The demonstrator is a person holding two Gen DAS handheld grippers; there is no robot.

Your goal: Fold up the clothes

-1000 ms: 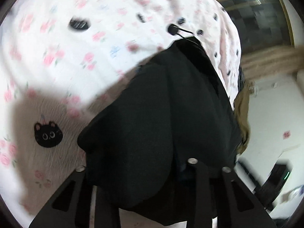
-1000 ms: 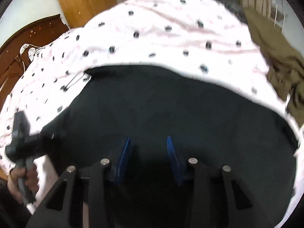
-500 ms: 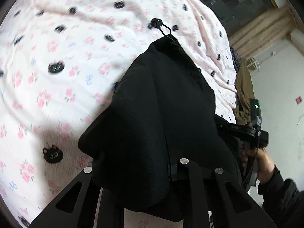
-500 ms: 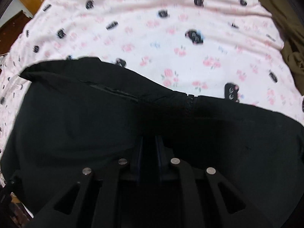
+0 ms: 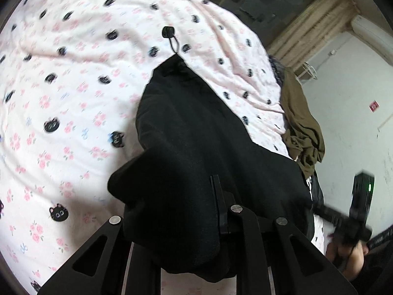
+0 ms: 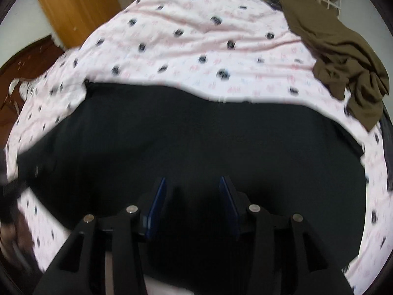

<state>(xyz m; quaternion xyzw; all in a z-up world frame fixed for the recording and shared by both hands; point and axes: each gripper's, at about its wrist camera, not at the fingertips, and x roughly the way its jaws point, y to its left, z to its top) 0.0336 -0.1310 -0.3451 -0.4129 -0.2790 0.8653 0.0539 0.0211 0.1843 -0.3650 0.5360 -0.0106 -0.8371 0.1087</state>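
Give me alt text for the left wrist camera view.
The left gripper is shut on a black fabric garment, lifting one end off a pink bedsheet printed with roses and cat faces. An olive-brown crumpled garment lies at the bed's right edge.

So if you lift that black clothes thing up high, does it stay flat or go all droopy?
Probably droopy. The black garment already hangs in soft folds from the left gripper, so it looks floppy, not stiff. Its drawstring trails loose on the bedsheet and would likely dangle. It seems thick, so maybe a bit heavy.
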